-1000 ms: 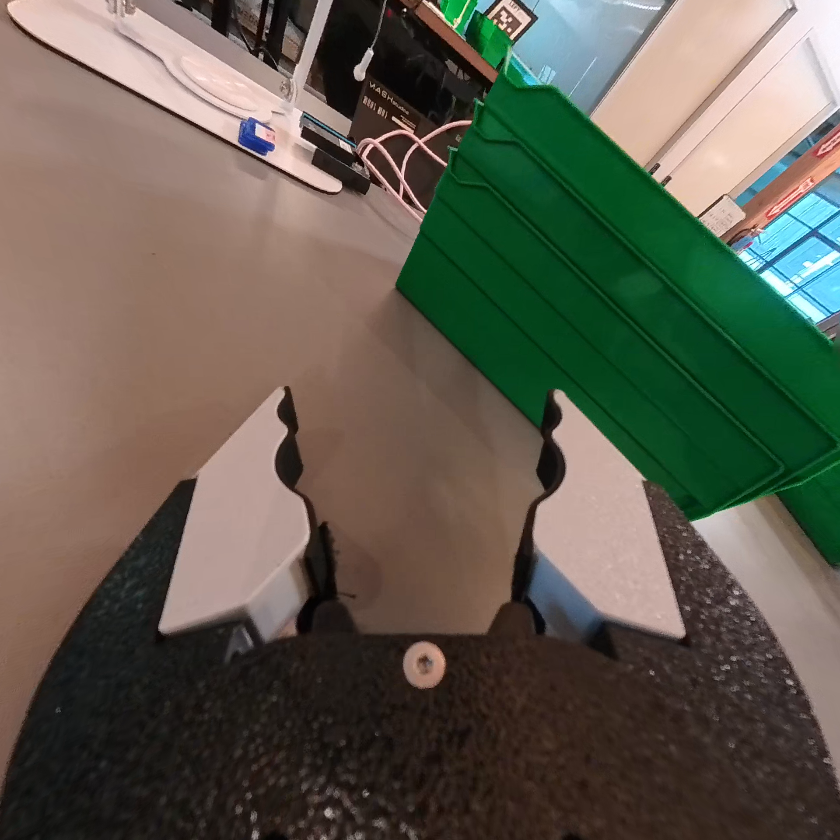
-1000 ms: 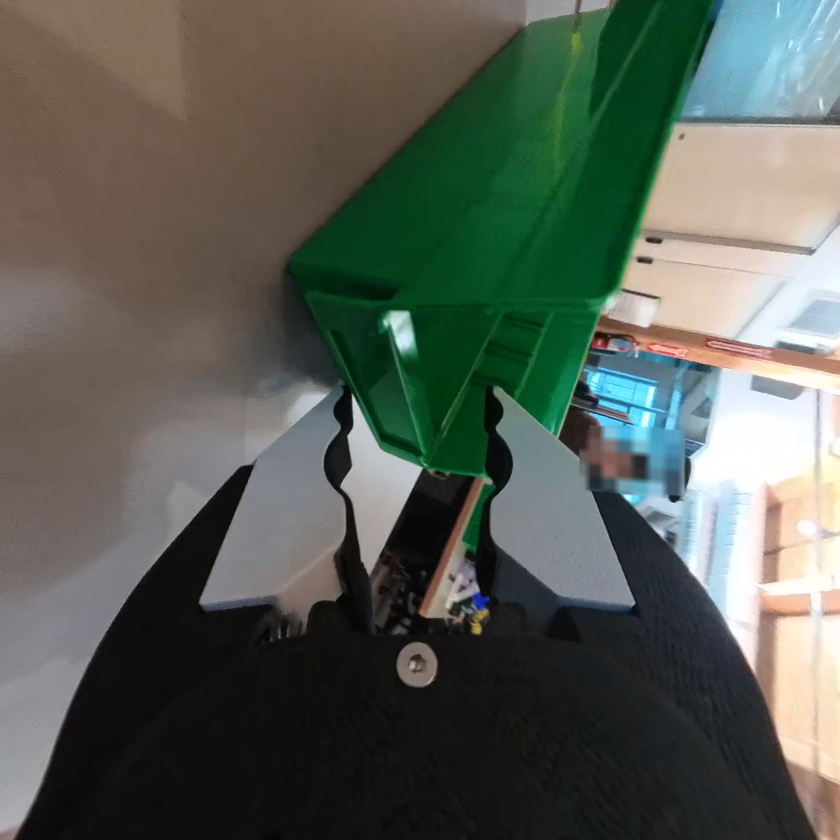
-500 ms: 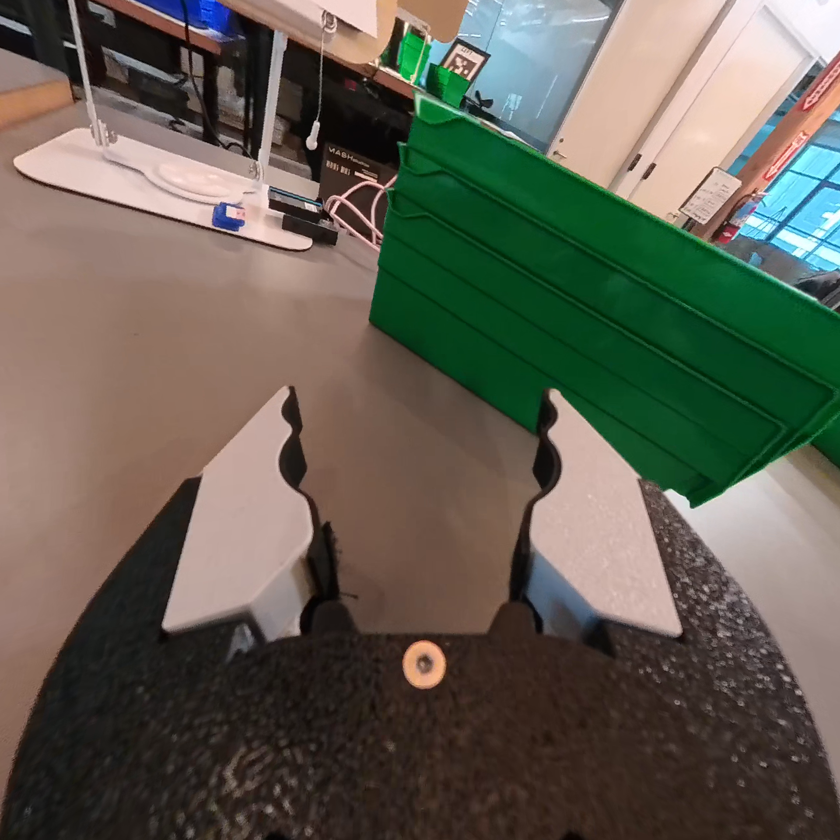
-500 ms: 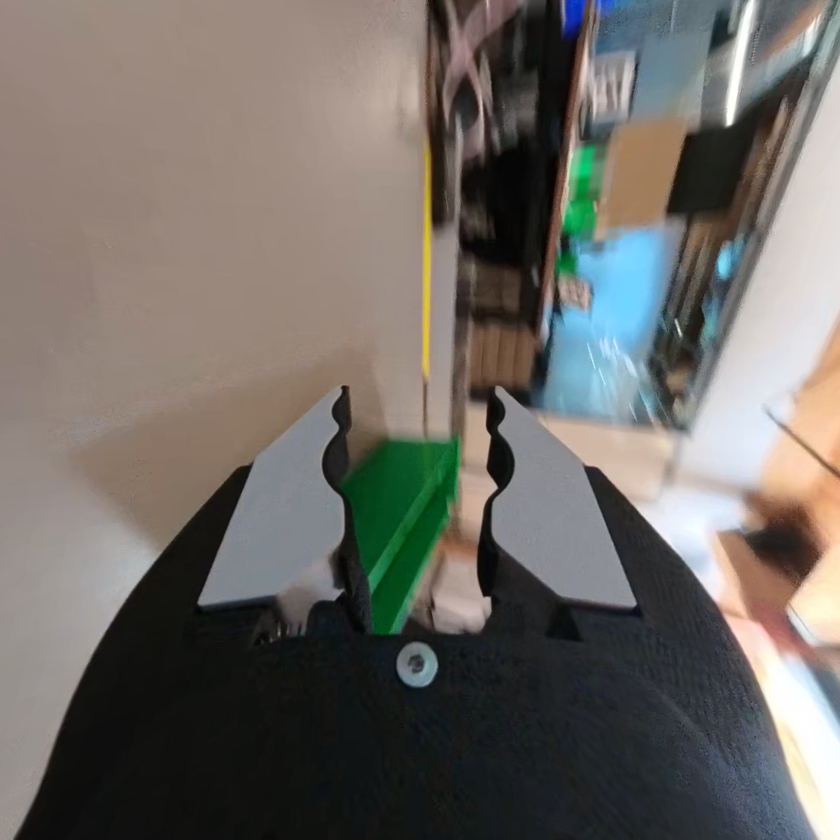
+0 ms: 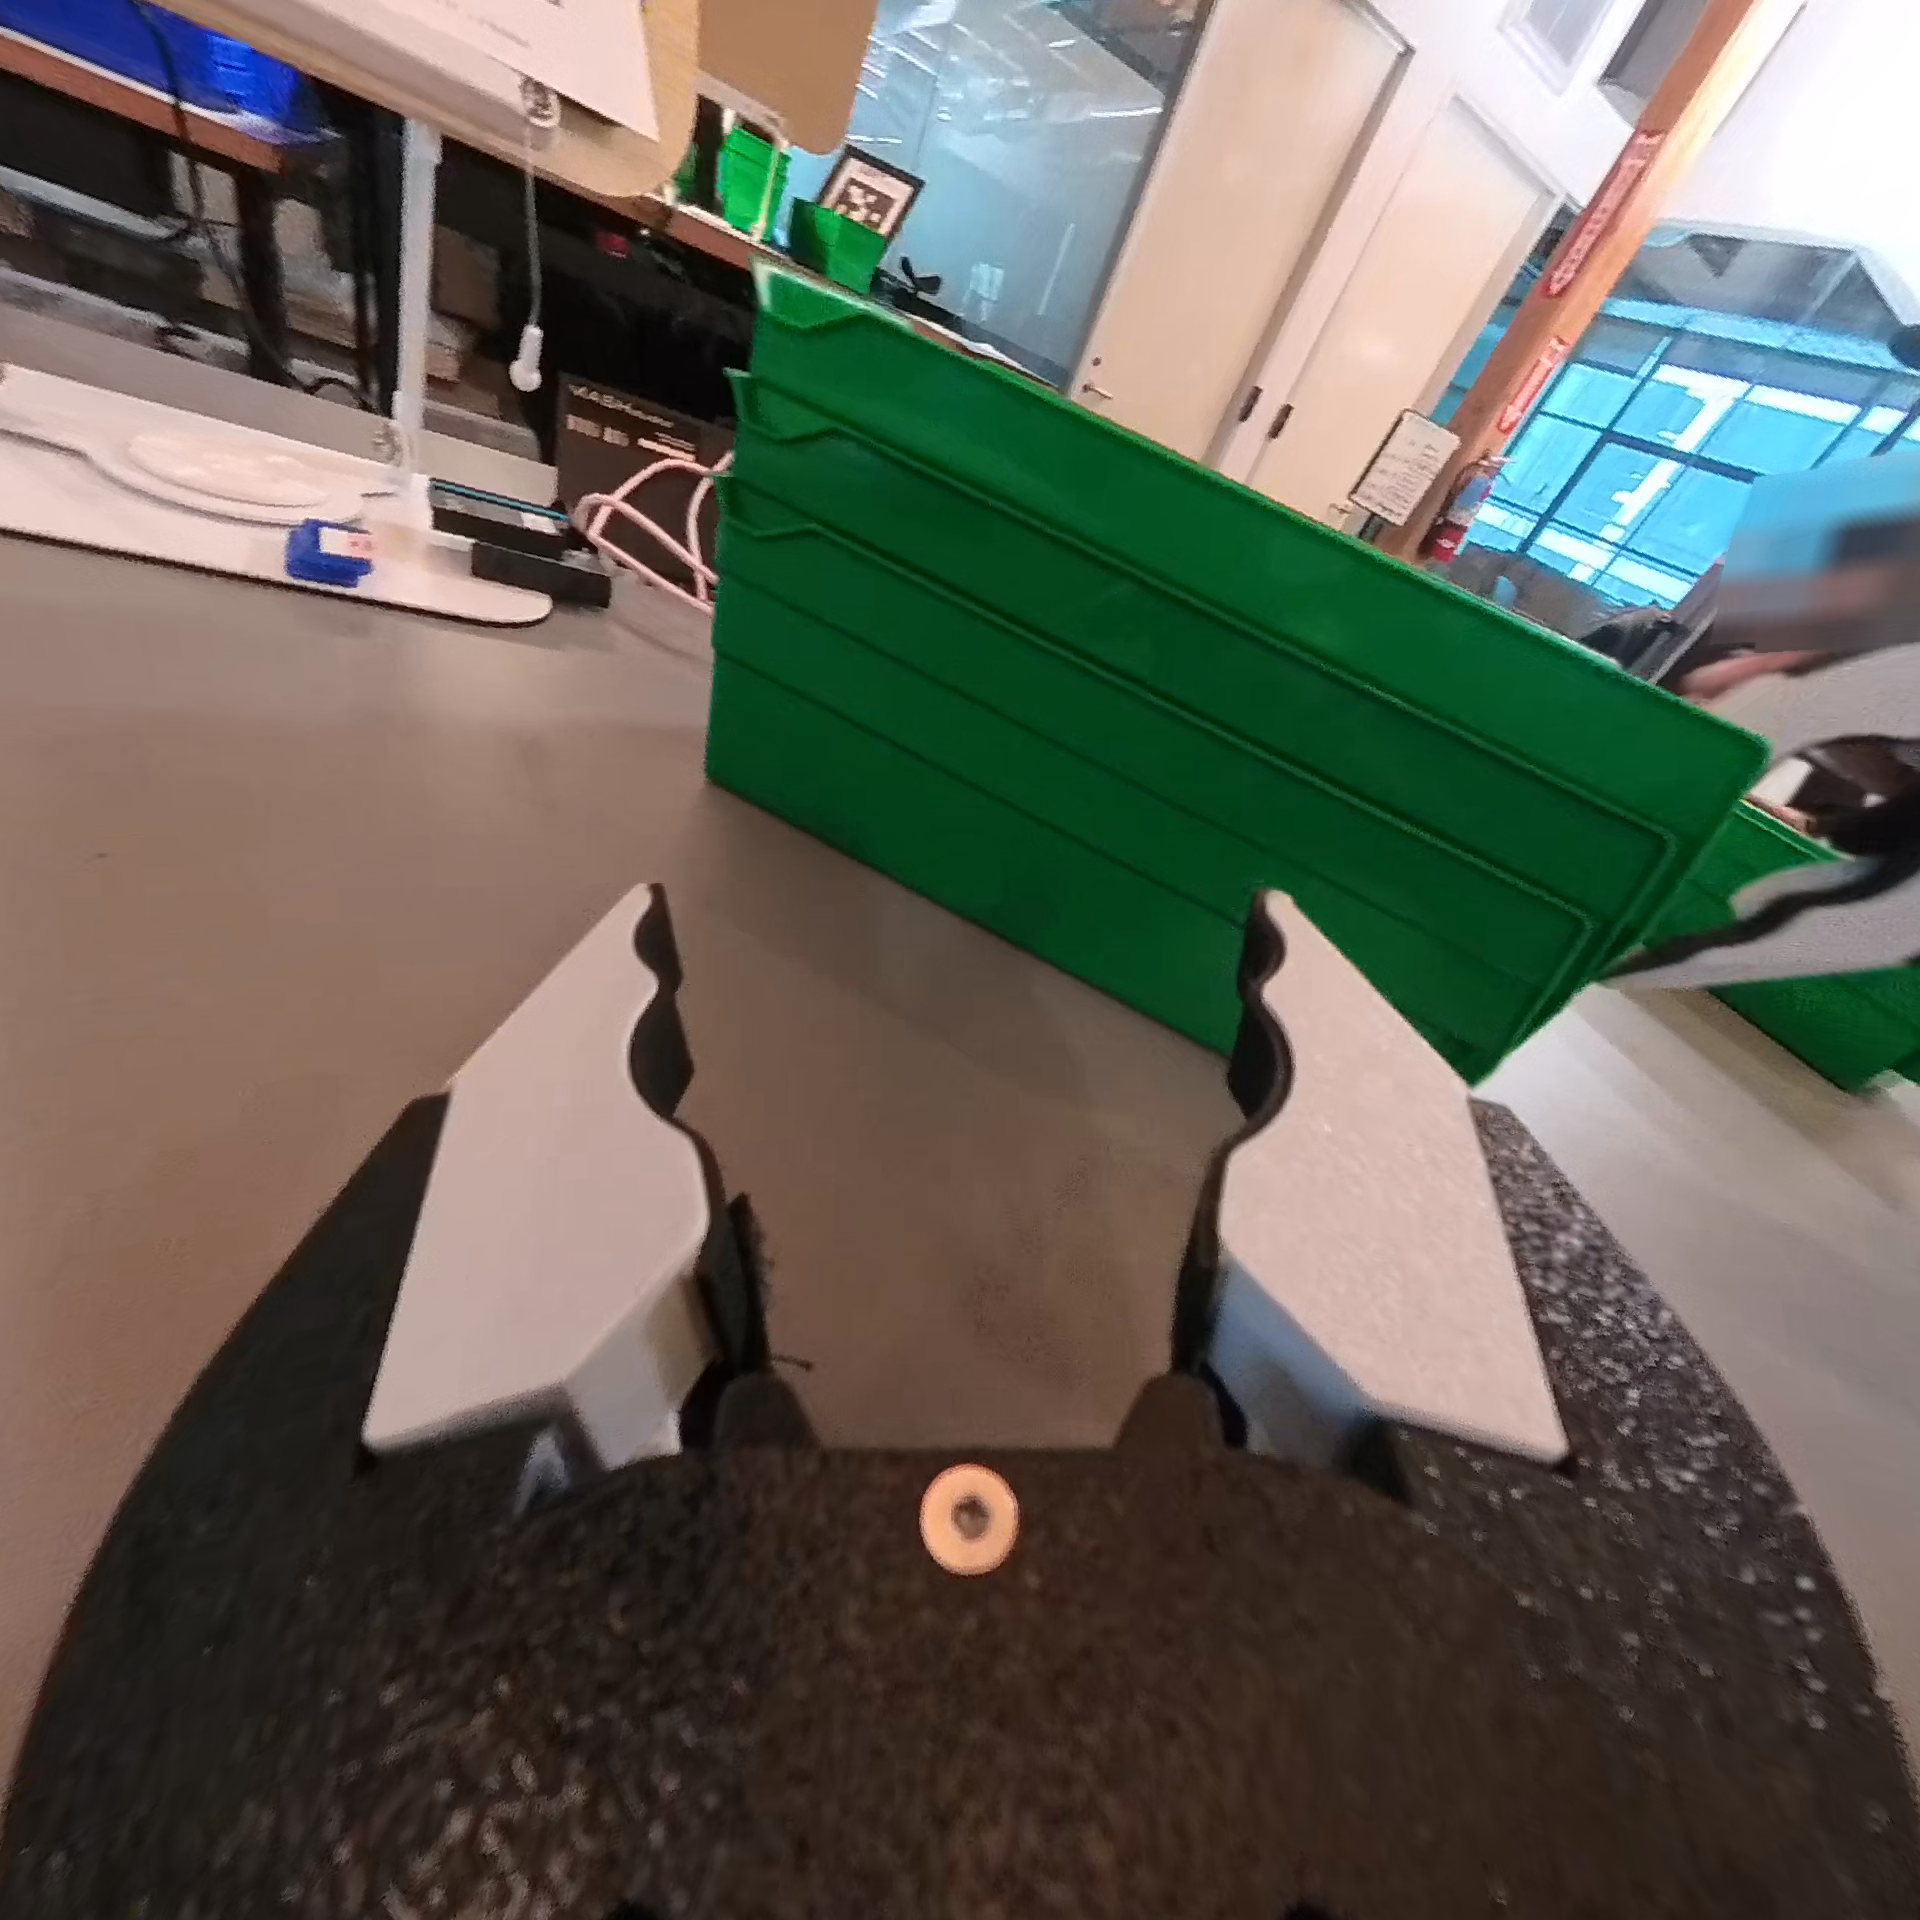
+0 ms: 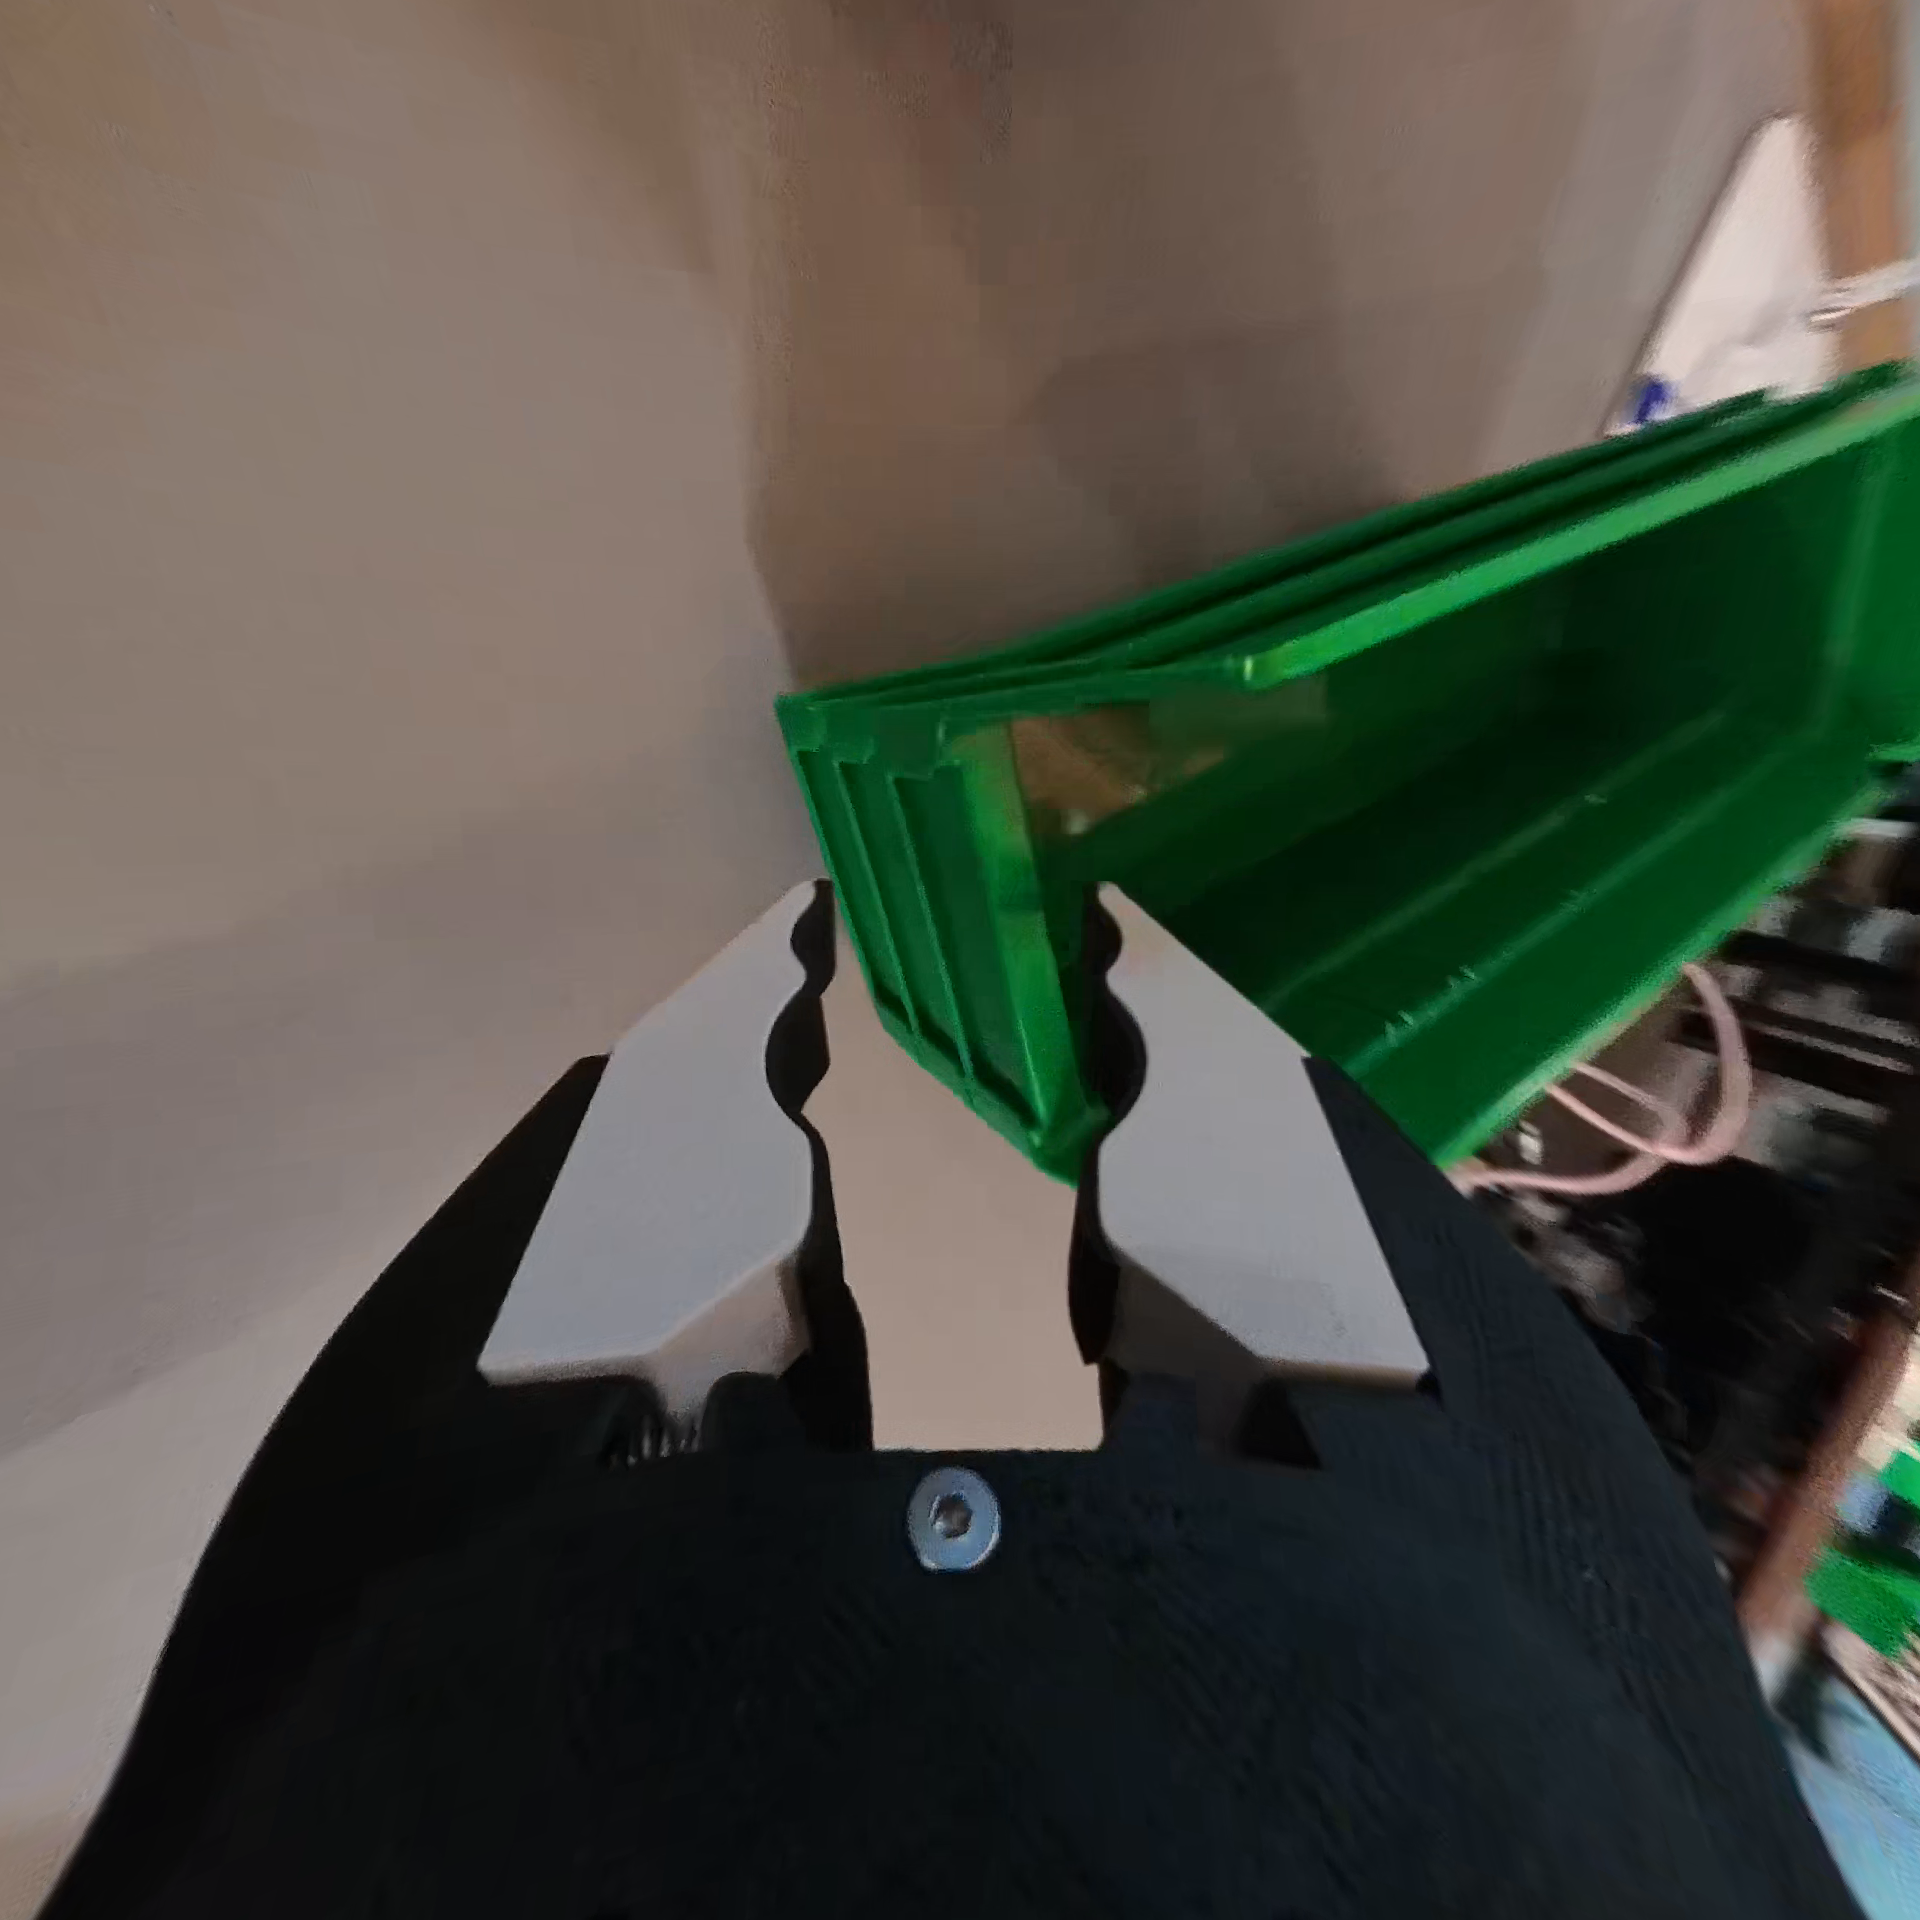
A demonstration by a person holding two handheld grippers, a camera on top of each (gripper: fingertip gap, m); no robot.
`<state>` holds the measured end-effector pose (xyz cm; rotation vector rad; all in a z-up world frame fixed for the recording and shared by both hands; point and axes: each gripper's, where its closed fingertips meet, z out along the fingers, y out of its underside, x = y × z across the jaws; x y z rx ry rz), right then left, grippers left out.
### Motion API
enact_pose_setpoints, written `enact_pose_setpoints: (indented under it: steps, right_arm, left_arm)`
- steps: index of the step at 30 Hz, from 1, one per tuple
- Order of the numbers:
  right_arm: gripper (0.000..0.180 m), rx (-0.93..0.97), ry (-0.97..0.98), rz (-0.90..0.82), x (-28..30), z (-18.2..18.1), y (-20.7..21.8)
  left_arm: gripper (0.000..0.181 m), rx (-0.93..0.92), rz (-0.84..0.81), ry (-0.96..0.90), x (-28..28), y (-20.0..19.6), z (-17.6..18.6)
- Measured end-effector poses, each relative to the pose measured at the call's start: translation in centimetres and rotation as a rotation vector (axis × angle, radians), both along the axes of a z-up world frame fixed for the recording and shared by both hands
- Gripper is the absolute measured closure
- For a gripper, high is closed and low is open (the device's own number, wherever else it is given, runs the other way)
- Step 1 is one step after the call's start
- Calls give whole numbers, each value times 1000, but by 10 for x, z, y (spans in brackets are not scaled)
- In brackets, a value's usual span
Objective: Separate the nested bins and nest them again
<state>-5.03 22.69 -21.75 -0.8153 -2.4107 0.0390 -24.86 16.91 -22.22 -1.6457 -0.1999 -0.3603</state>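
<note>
A stack of several nested green bins point(image 5: 1143, 707) stands on the grey table point(image 5: 312, 831), ahead and to the right of my left gripper point(image 5: 956, 899). That gripper is open and empty, low over the table and short of the stack's long side. In the right wrist view, which is rolled sideways and blurred, my right gripper point(image 6: 961, 894) straddles the layered end walls of the stack point(image 6: 1507, 831). One finger is inside the top bin and the other is outside, and both touch the green plastic.
Another green bin point(image 5: 1849, 1029) sits far right, partly behind a person's grey sleeve point(image 5: 1808, 925). A white board point(image 5: 208, 520) with a post, a small blue item point(image 5: 322, 551) and pink cables point(image 5: 644, 520) lie at the table's back left.
My right gripper swung away from a lone green bin, through a blurred sweep of the room, onto the stack's end walls, and its jaws narrowed. The left view levelled out and backed off slightly.
</note>
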Motion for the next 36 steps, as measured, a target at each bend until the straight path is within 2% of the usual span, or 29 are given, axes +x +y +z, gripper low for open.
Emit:
enact_pose_setpoints:
  steps: [2, 4, 7, 13, 18, 21, 31, 36]
  right_arm:
    - [140, -73, -111, -23, -4, -10, 2]
    - [146, -103, -215, -63, -5, -15, 8]
    - [156, -118, -343, -55, -5, -14, 4]
    - [159, -192, -279, 34, -40, 7, -34]
    - [159, -175, -285, 80, -59, 5, -58]
    - [158, -213, -263, 91, -66, 15, -67]
    - [156, -193, -220, 61, -66, 34, -58]
    - [157, -194, -226, 55, -60, 29, -58]
  left_arm:
    - [74, 10, -35, 16, 7, 1, 2]
    - [61, 32, -98, 34, 19, 1, 5]
    - [46, 177, -324, 61, 60, -6, 28]
    - [36, 92, -386, 114, 93, 7, 14]
    - [40, -5, -341, 144, 99, 20, -3]
    - [53, -50, -311, 204, 96, 22, -10]
    - [64, -126, -339, 311, 105, 23, -23]
    - [63, -169, -368, 357, 111, 23, -31]
